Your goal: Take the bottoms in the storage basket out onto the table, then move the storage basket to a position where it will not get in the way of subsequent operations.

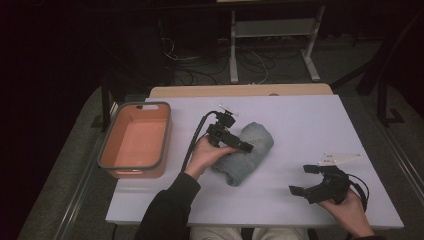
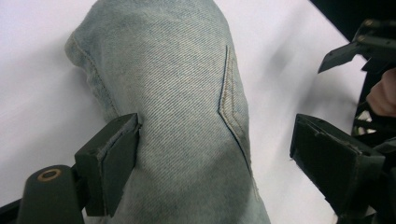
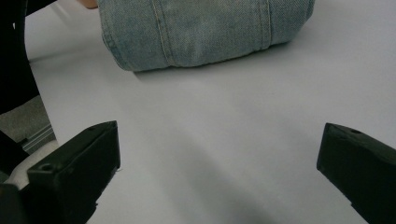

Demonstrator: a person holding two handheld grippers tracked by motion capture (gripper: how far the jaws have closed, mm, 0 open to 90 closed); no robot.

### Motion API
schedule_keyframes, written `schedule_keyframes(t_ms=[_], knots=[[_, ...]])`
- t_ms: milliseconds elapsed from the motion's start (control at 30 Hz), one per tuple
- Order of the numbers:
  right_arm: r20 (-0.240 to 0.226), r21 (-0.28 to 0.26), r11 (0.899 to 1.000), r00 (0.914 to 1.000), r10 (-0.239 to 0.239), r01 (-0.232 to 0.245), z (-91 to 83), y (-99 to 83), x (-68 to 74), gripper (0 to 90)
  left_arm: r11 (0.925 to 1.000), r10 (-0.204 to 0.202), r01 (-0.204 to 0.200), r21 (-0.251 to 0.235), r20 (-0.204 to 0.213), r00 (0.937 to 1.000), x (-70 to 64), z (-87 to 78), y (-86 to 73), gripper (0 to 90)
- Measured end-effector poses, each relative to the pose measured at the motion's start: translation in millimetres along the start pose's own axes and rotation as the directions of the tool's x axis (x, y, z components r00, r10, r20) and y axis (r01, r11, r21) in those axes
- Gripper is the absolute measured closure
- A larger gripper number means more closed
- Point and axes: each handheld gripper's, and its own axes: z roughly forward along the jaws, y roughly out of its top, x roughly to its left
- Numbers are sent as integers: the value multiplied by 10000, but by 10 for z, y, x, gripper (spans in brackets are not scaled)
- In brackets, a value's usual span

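Observation:
A rolled-up pair of light blue jeans (image 1: 248,152) (image 2: 187,116) (image 3: 205,32) lies in the middle of the white table (image 1: 310,125). My left gripper (image 1: 239,142) (image 2: 215,149) sits over the roll's near end, open. One of its jaws touches the denim on one side. The other stands well clear of the cloth on the far side. My right gripper (image 1: 302,179) (image 3: 217,158) rests low near the table's front right corner. It is open, points toward the roll, and has only bare table between its jaws.
An orange tub with a grey rim (image 1: 167,130) stands at the table's left edge, with nothing in it. Beyond the far edge are a metal desk frame (image 1: 272,30) and cables on the floor.

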Motion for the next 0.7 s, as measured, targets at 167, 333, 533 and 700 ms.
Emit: schedule_keyframes(t_ms=[167,333,533,700], knots=[[2,-60,10000,10000,-62,62,-5,13,3,0,9996,13,-16,-276,-120,9999,23,-111,-67,160],[2,123,9996,9997,-254,254,21,86,-6,0,9989,0,-13,-461,-284,9996,28,-202,-171,148],[71,191,9981,9983,-582,581,38,232,-14,0,9978,-67,45,-663,-324,9995,43,-292,-305,146],[109,79,9960,9960,-889,889,74,365,-29,0,9961,-219,183,-868,-407,9989,78,-366,-421,146]])
